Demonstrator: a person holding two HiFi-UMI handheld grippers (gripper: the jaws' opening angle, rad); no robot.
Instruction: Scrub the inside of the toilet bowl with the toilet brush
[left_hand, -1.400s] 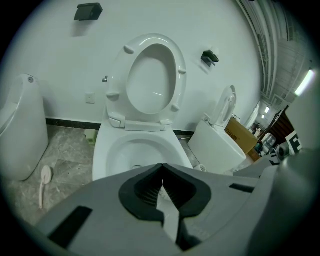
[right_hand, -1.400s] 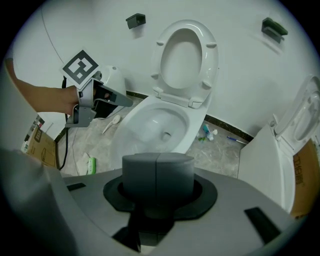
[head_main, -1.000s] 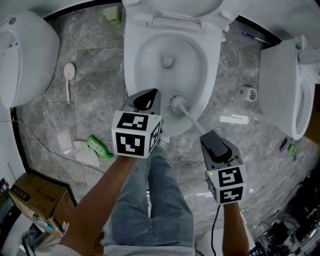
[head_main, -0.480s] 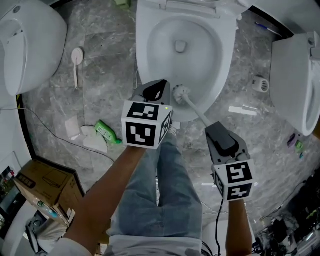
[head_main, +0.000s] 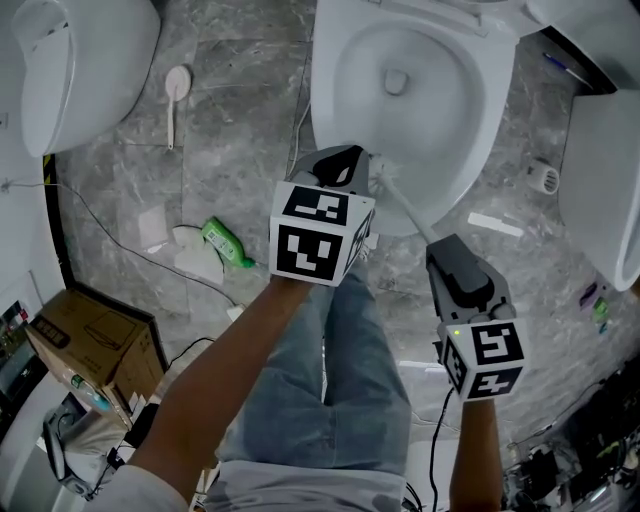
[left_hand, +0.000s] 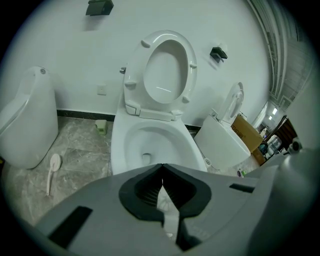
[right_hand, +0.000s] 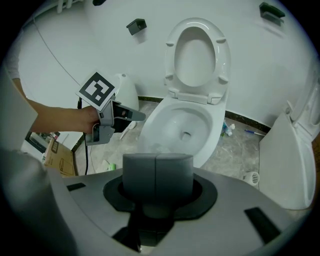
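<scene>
1. Clenching the toilet brush (head_main: 403, 203) by its handle, the right gripper (head_main: 441, 247) sits lower right.
2. Left gripper (head_main: 338, 166), centre frame, has its jaws pressed together, empty.
3. Brush slants up-left to the toilet bowl (head_main: 478, 140)'s near rim, upper right.

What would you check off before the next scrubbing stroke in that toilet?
1. The seat is up and the toilet bowl is open: ok.
2. The right gripper has its fingers shut on the toilet brush handle: ok.
3. The brush head is down in the bowl: cannot tell; the left gripper hides it in the head view.
4. The left gripper is empty, fingers shut: ok.
5. The left gripper is out of the brush's path: probably not ok; it hangs over the near rim beside the handle.
6. The green bottle lies on the floor away from the bowl: ok.
</scene>
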